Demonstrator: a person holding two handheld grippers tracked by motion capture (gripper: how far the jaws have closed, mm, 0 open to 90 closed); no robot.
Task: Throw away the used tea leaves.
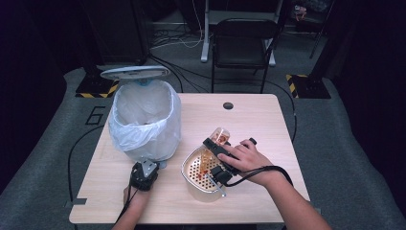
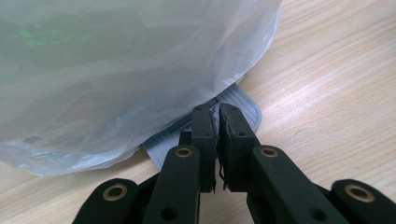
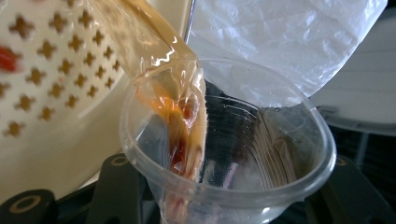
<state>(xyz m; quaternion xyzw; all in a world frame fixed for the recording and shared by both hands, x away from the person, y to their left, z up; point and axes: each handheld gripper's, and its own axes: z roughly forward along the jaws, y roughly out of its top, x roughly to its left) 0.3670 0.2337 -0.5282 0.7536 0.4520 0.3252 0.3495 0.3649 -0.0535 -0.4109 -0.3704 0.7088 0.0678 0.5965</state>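
pale wooden table (image 1: 268,120) seen from the high view carries a bin lined with a white plastic bag (image 1: 143,120), its round lid (image 1: 135,72) raised behind it. just beside the bin, toward the person's side, sits a cream strainer bowl (image 1: 197,184) with a perforated insert. the right hand (image 1: 246,158) holds the right gripper (image 1: 215,155) over that bowl, clamped around a clear plastic cup (image 1: 220,136) that lies tipped with its mouth toward the strainer; amber liquid with red bits runs from cup to bowl. the left gripper (image 1: 143,175) rests low at the foot of the bin, near the table's front edge.

left gripper view: the two black jaws stand pressed nearly together with nothing visible between them (only a sliver of gap), the left gripper (image 2: 216,112) tip resting on a ribbed grey pedal (image 2: 243,105) that sticks out from under the bag (image 2: 116,70).

right gripper view: the cup (image 3: 261,140) sits wedged between the black jaws, which grip its sides. its rim faces away from the camera, and a ribbon of amber liquid (image 3: 159,51) streaked with red pours over the lip onto the cream strainer (image 3: 60,60), whose cross-shaped holes show at upper left. the white bag (image 3: 289,37) hangs beyond the cup.
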